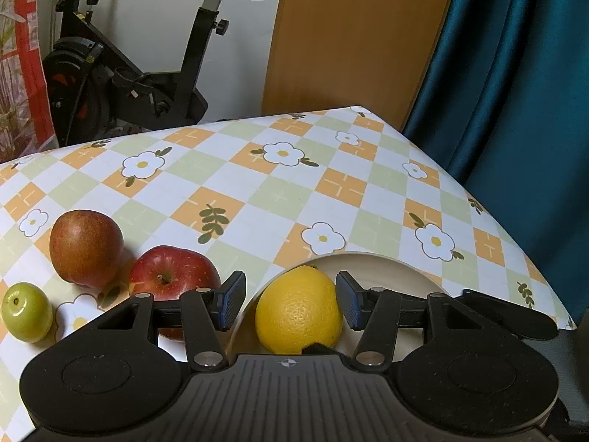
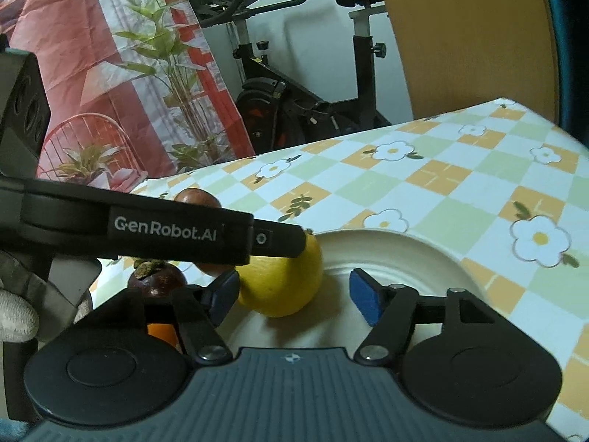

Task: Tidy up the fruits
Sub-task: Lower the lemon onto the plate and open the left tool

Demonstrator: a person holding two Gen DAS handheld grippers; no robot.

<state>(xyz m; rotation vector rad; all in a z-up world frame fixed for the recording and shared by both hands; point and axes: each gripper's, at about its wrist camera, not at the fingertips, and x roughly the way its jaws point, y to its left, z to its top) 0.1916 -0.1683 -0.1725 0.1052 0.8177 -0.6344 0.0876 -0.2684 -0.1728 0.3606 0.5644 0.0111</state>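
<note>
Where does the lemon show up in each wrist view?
Left wrist: lemon low centre, between the left gripper's fingers, on the plate.
Right wrist: lemon centre-left on the plate, ahead of the right gripper's left finger, partly behind the left gripper's body.
Shared landmark: the exercise bike behind the table.

Left gripper (image 1: 291, 302) jaws apart, right gripper (image 2: 294, 296) jaws wide
</note>
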